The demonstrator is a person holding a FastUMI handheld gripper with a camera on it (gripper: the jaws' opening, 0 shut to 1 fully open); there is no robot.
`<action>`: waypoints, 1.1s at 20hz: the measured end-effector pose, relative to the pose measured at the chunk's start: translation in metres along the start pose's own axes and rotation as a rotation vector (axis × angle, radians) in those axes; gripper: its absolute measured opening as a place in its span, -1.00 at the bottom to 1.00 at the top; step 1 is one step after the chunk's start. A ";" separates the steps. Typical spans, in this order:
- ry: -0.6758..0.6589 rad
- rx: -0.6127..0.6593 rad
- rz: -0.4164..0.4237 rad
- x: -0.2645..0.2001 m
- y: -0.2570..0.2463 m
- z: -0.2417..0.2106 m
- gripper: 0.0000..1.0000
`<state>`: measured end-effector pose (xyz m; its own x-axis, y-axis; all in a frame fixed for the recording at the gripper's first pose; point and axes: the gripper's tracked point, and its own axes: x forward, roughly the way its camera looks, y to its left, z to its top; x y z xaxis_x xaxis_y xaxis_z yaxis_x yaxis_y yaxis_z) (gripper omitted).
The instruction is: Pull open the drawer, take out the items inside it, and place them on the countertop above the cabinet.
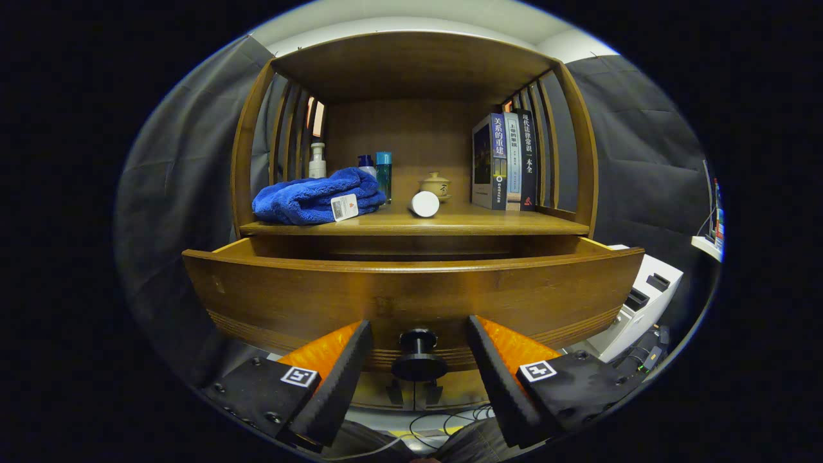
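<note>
A: How do the jaws stand?

B: The gripper [418,350] is released, the jaws spread wide. The drawer's dark knob [418,355] sits between them, touched by neither.

A: And the drawer itself?

B: The drawer [411,292] is pulled out toward the camera, its curved wooden front just ahead of the jaws. I cannot see what lies inside; the front panel hides the interior.

A: What's above it?

B: The worktop [450,223] of the cabinet, a wooden shelf surface inside the open-fronted frame. On it, to the left, a folded blue towel [308,198] with a white tag [344,207] hanging at its front. Behind the towel stand a white pump bottle [317,161], a bottle with a dark blue cap [366,164] and a teal bottle [384,172].

A: Middle and right?

B: A white cylinder [424,203] lies on its side near the centre, with a small lidded tea bowl [435,185] just behind it. Three books [508,162] stand upright against the slatted right side.

A: Beyond the cabinet?

B: A white box [643,302] sits down to the right, with cables [450,421] on the floor below the drawer.
</note>
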<state>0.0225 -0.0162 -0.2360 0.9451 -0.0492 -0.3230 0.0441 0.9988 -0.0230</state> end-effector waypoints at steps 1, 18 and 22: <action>-0.002 0.002 0.000 0.004 0.001 0.001 0.97; -0.009 -0.017 -0.016 0.055 0.006 0.011 0.97; -0.011 -0.032 -0.015 0.059 0.006 0.009 0.97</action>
<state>0.0809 -0.0130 -0.2467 0.9481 -0.0636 -0.3117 0.0478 0.9972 -0.0580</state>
